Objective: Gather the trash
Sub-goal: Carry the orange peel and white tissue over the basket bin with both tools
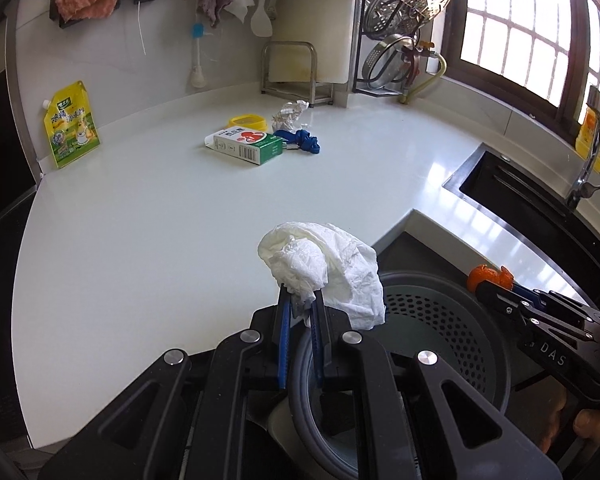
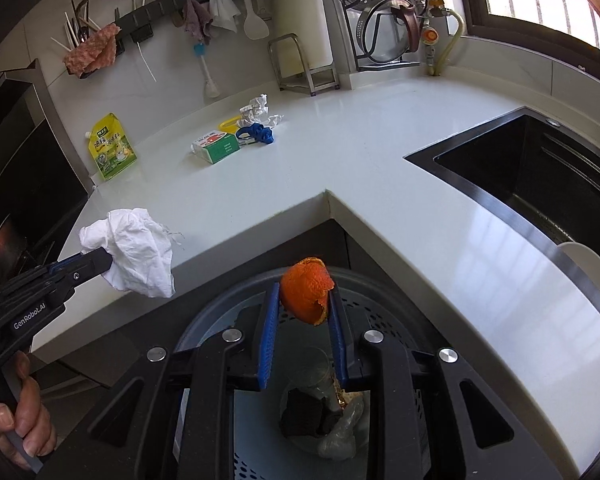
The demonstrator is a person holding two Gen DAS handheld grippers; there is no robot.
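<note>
My left gripper (image 1: pixel 300 300) is shut on a crumpled white tissue (image 1: pixel 324 264) and holds it over the counter's front edge beside the grey perforated trash bin (image 1: pixel 440 320). In the right wrist view the left gripper (image 2: pixel 108 260) and tissue (image 2: pixel 136 252) show at the left. My right gripper (image 2: pixel 305 300) is shut on an orange peel (image 2: pixel 306 290) above the bin (image 2: pixel 380 300), which holds dark and plastic trash (image 2: pixel 324 420). The peel also shows in the left wrist view (image 1: pixel 490 276). A green-white carton (image 1: pixel 246 145), crumpled paper (image 1: pixel 288 114), a blue strap (image 1: pixel 302 140) and a yellow lid (image 1: pixel 248 121) lie far back on the counter.
A white L-shaped counter (image 2: pixel 380 152) wraps around the bin. A black sink (image 2: pixel 540 168) is at the right with a faucet (image 1: pixel 588 160). A yellow-green pouch (image 1: pixel 70 128) leans on the left wall. A cutting board rack (image 1: pixel 292 68) and pot-lid rack (image 1: pixel 400 32) stand at the back.
</note>
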